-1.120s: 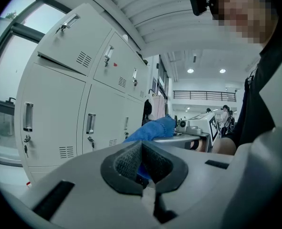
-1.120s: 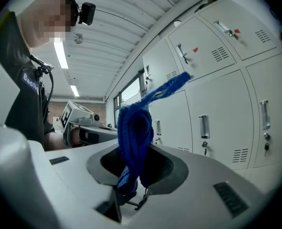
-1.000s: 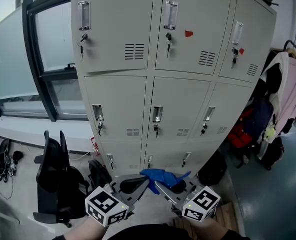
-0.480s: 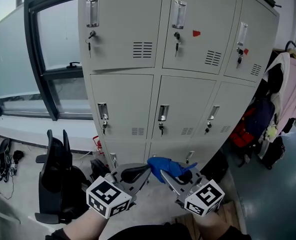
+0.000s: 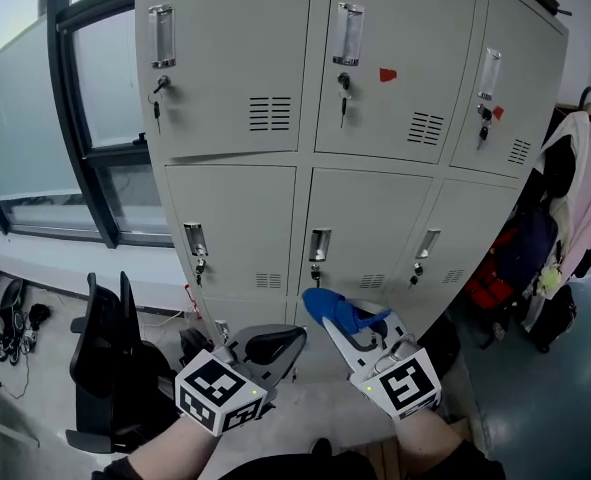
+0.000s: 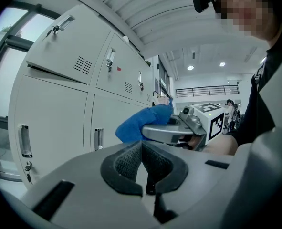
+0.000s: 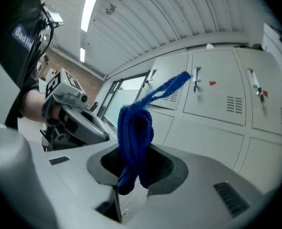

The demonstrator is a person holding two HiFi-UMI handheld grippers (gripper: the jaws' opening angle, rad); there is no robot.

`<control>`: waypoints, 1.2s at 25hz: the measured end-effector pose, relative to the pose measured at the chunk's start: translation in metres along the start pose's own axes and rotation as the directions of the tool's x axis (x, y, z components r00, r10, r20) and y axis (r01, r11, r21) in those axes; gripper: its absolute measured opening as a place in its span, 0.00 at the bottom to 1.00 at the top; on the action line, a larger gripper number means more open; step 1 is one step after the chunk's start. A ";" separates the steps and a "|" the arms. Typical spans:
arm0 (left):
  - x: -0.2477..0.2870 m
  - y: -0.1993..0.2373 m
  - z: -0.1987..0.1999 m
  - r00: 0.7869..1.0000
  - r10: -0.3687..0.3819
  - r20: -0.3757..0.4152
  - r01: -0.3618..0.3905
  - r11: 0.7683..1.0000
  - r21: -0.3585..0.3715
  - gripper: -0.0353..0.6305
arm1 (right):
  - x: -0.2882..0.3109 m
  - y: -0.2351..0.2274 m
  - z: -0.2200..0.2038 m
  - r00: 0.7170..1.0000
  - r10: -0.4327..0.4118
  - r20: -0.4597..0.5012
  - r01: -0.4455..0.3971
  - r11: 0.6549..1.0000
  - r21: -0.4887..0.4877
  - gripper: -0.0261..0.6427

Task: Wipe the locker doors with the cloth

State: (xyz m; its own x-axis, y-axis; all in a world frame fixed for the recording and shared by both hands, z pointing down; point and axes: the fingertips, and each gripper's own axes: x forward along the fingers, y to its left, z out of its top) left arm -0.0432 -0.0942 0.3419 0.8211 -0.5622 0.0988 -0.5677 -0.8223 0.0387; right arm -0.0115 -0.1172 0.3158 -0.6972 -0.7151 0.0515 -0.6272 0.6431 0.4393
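Note:
A grey bank of lockers (image 5: 305,138) stands in front of me, with handles, keys and vent slots on each door (image 5: 225,63). My right gripper (image 5: 340,320) is shut on a blue cloth (image 5: 333,311), bunched between the jaws (image 7: 135,137), and sits just short of the middle-row doors. My left gripper (image 5: 275,346) is low beside it, shut with nothing held; its pads (image 6: 126,161) meet. From the left gripper view, the cloth (image 6: 143,123) and the right gripper (image 6: 179,130) show ahead, near the locker doors (image 6: 55,123).
A black office chair (image 5: 115,368) stands at the lower left under a large window (image 5: 35,118). Coats and bags hang on a rack (image 5: 565,208) at the right. A small red tag (image 5: 388,74) sticks to the top middle door.
My right gripper has lifted and moved forward with the cloth, closer to the middle-row doors. The left gripper stayed low, drifting slightly right.

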 end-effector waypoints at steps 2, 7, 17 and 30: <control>0.012 0.005 0.002 1.000 0.020 -0.009 -0.020 1.000 0.003 0.06 | 0.008 -0.026 -0.003 1.000 -0.021 -0.018 0.019 0.995 -0.093 0.19; 0.048 0.023 0.020 0.997 0.078 -0.011 -0.077 0.997 0.025 0.06 | 0.031 -0.080 -0.003 0.999 -0.047 -0.009 0.044 0.971 -0.233 0.19; 0.087 0.052 0.018 0.980 0.200 -0.020 -0.200 0.980 0.001 0.06 | 0.070 -0.135 0.026 0.975 -0.171 0.143 0.223 0.760 -0.611 0.19; 0.043 0.073 0.025 0.990 0.138 -0.003 -0.138 0.990 0.024 0.06 | 0.112 -0.137 0.035 0.948 -0.314 0.055 0.234 0.567 -0.790 0.19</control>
State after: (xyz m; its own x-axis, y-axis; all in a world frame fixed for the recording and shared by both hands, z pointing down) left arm -0.0477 -0.1810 0.3239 0.7346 -0.6701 0.1061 -0.6740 -0.7388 0.0005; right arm -0.0159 -0.2758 0.2295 -0.4829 -0.8647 -0.1381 -0.2445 -0.0183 0.9695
